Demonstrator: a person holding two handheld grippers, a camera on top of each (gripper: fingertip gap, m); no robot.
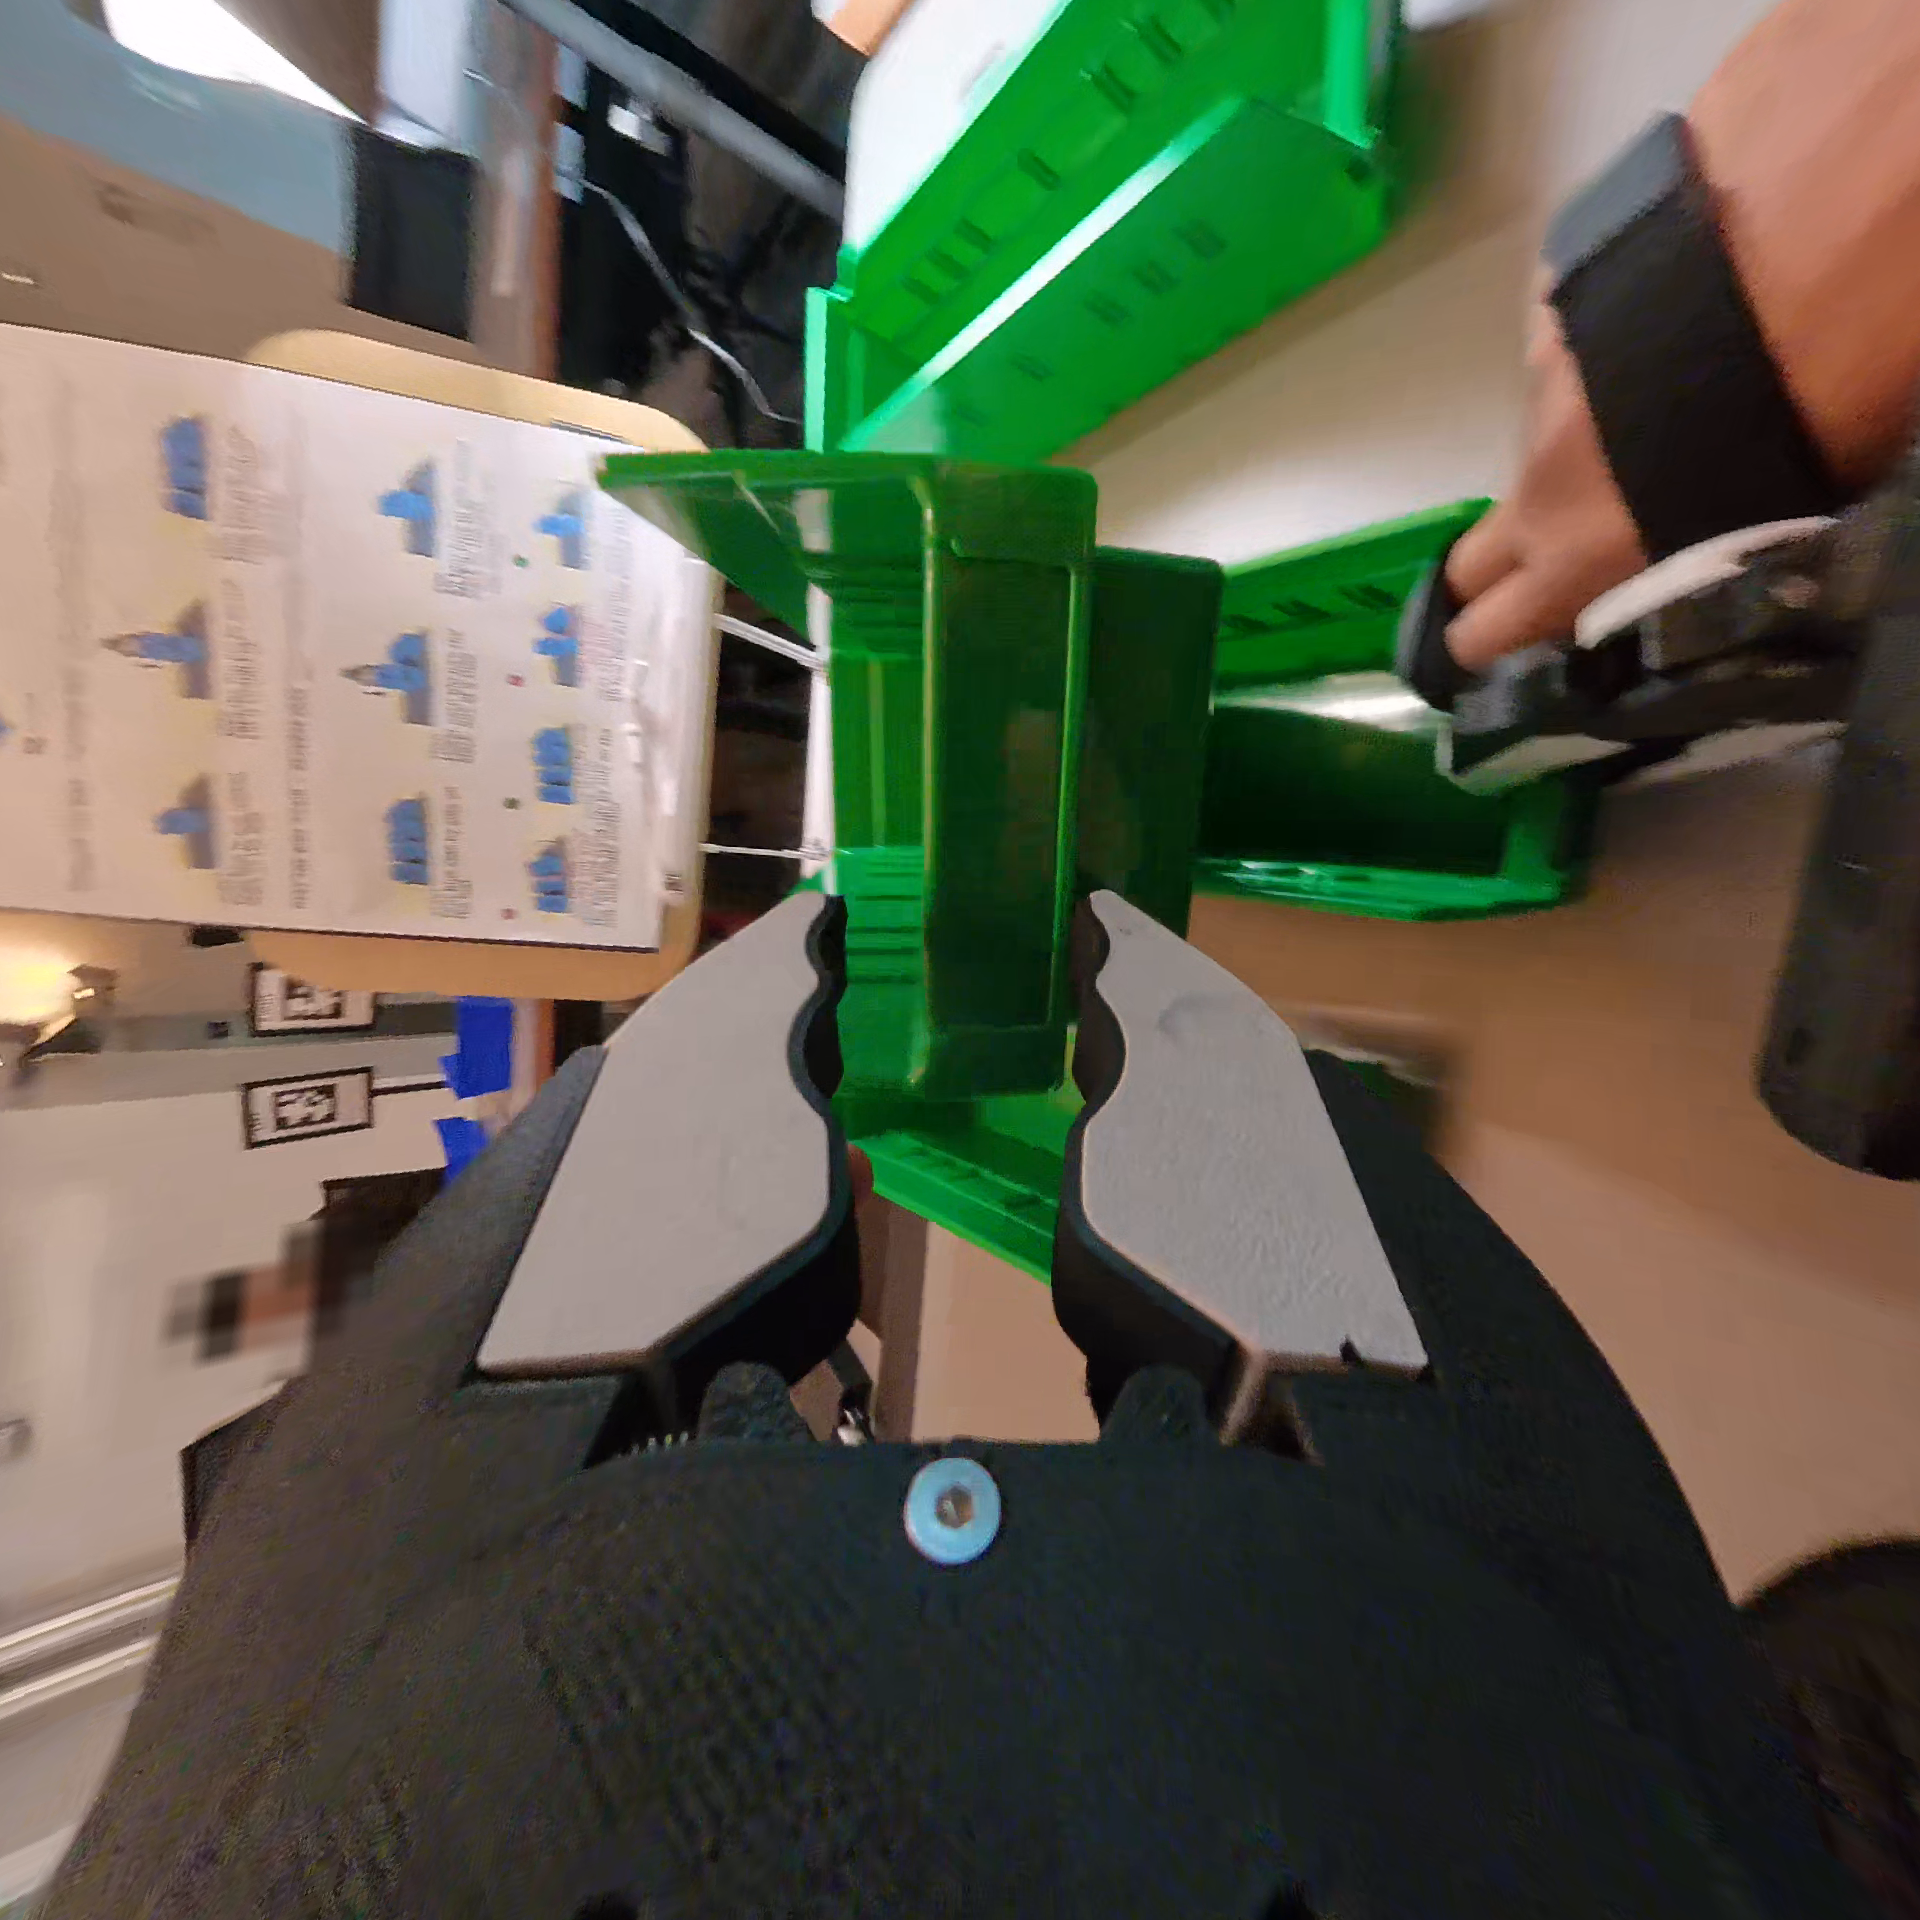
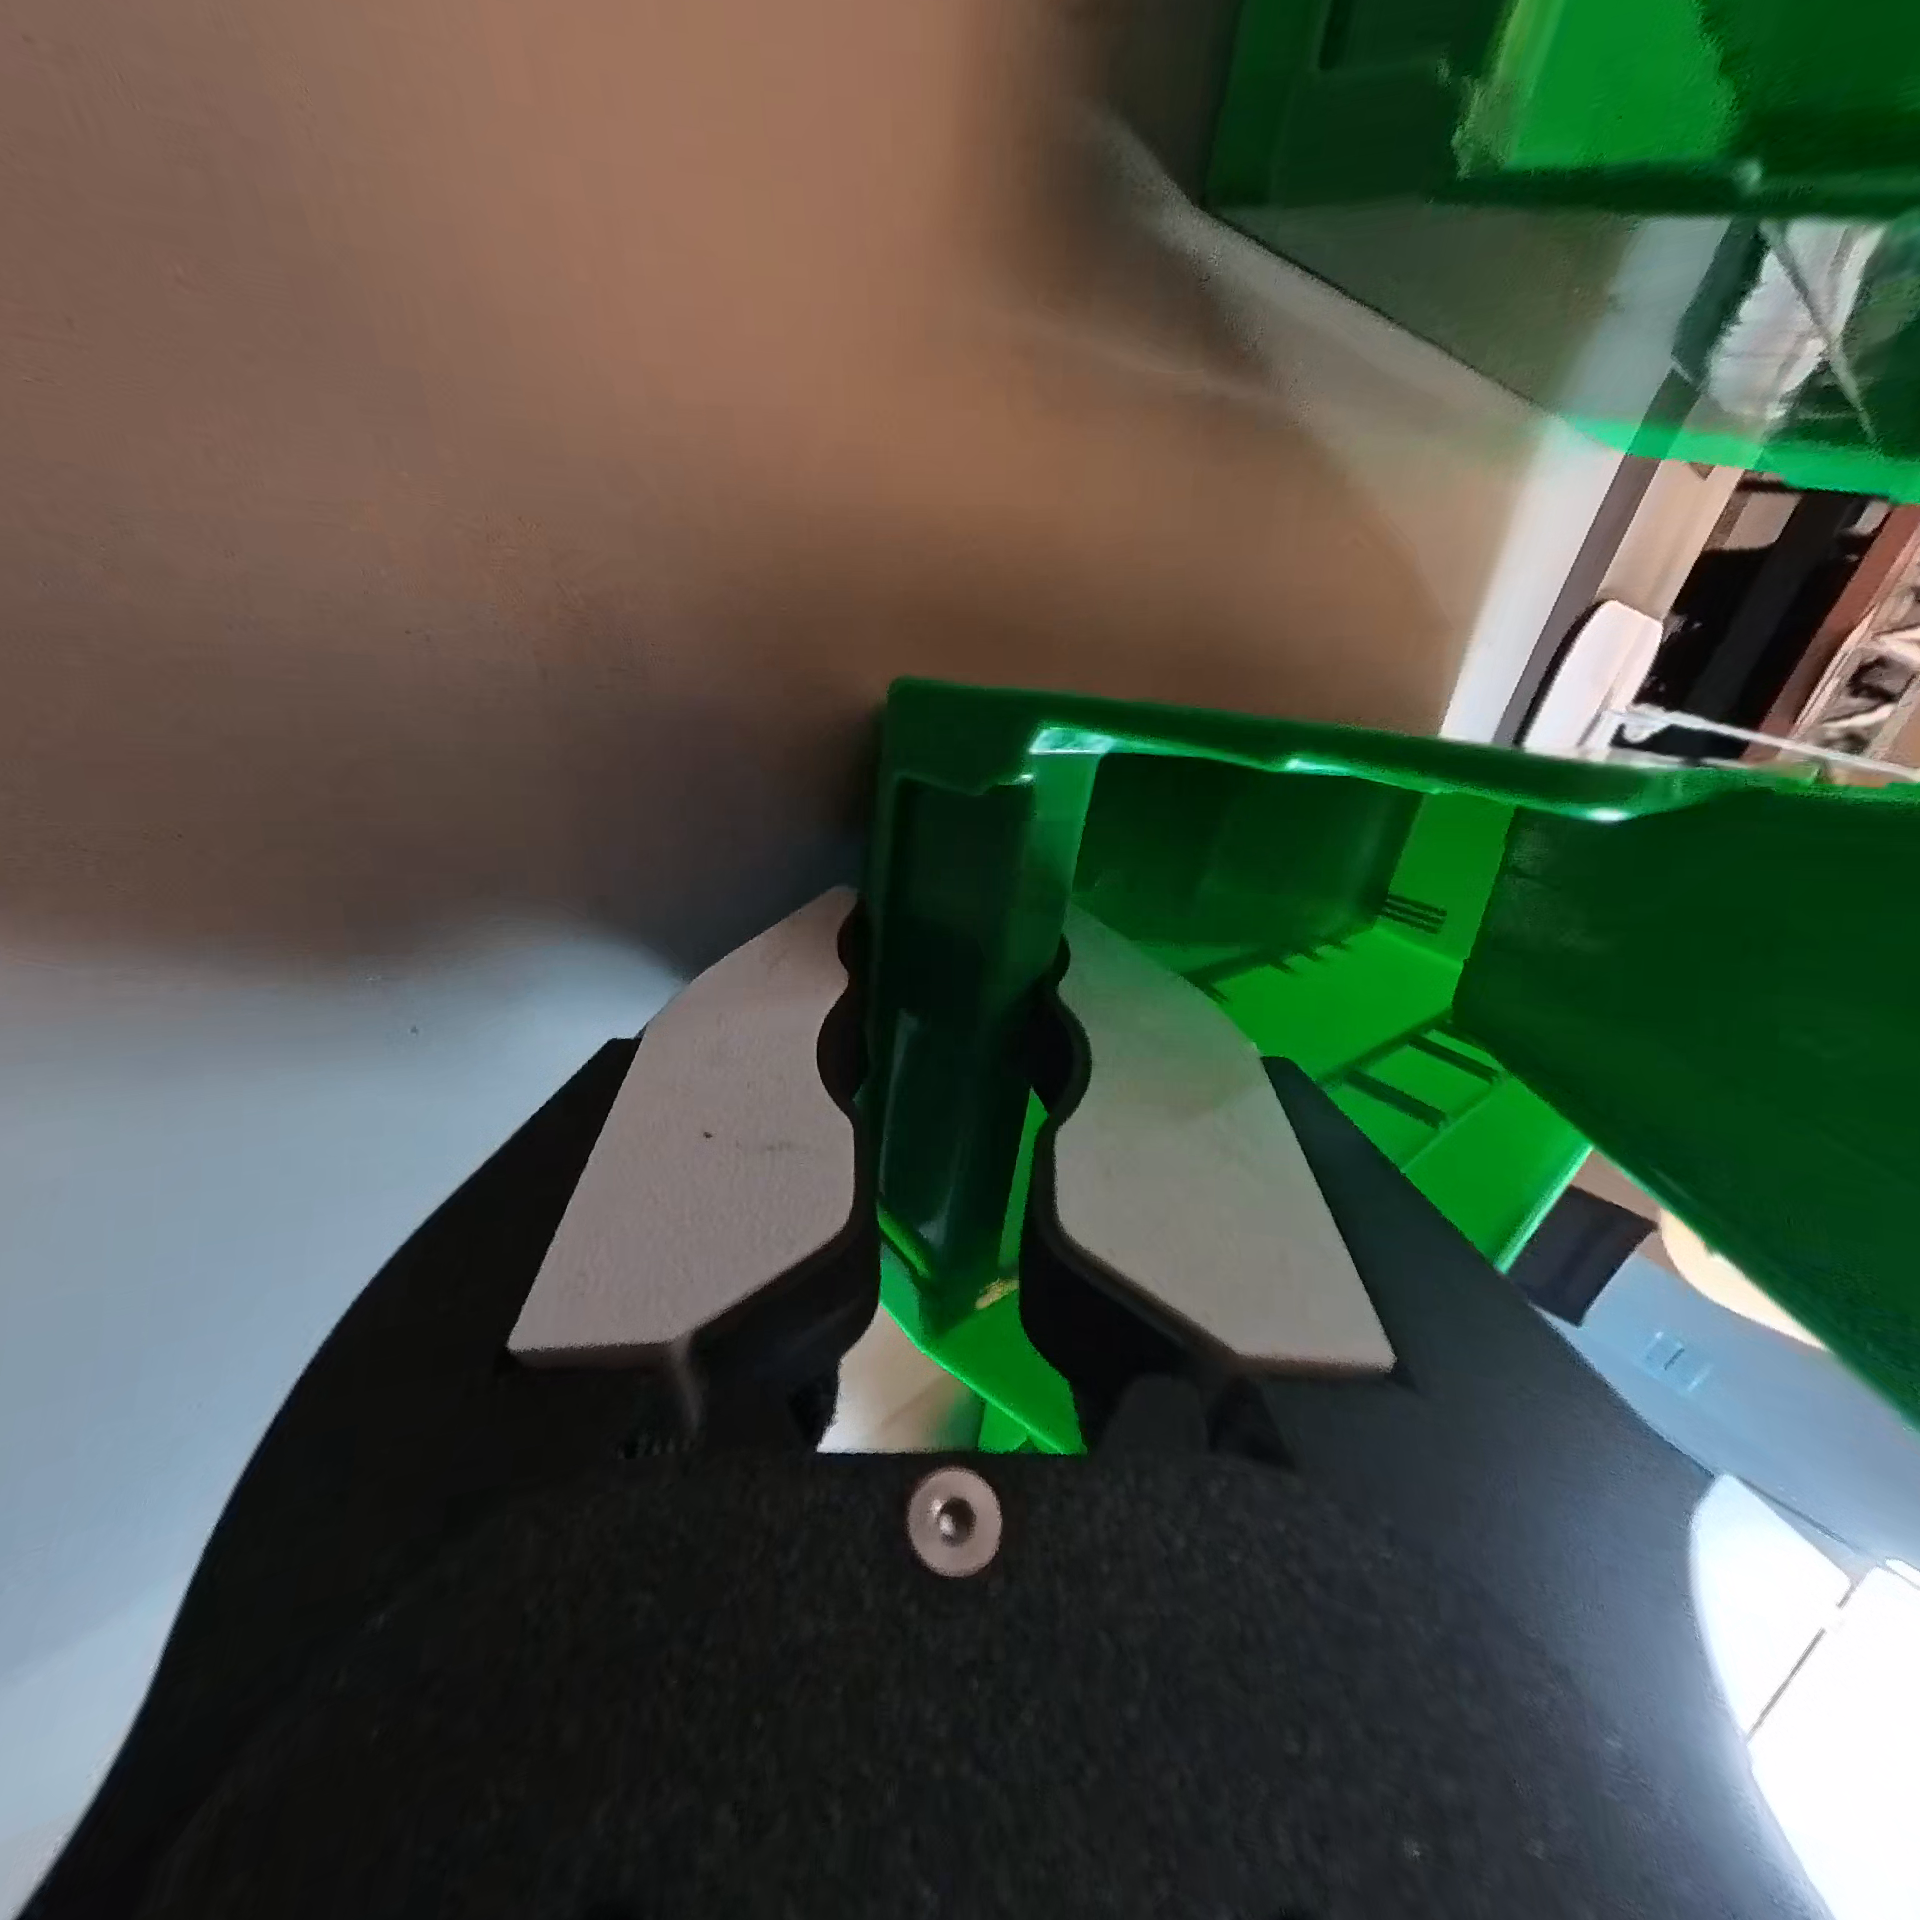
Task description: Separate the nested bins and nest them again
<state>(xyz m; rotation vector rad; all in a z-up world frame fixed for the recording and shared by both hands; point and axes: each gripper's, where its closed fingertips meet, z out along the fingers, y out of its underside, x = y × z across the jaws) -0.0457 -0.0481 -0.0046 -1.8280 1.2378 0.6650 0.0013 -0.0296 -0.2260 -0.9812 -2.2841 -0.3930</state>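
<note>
The left tongs (image 1: 951,935), rolled sideways so the room appears turned, grip the end wall of a green bin (image 1: 966,727) held off the tabletop (image 1: 1351,1143). That bin's long axis runs away from the camera. To its right, a person's hand (image 1: 1527,561) works the right tongs (image 2: 951,997), which clamp the rim wall of a second green bin (image 2: 1299,935) stretching off to the right. More green bins (image 1: 1091,239) lie beyond, and a printed sheet (image 1: 343,644) shows at left.
</note>
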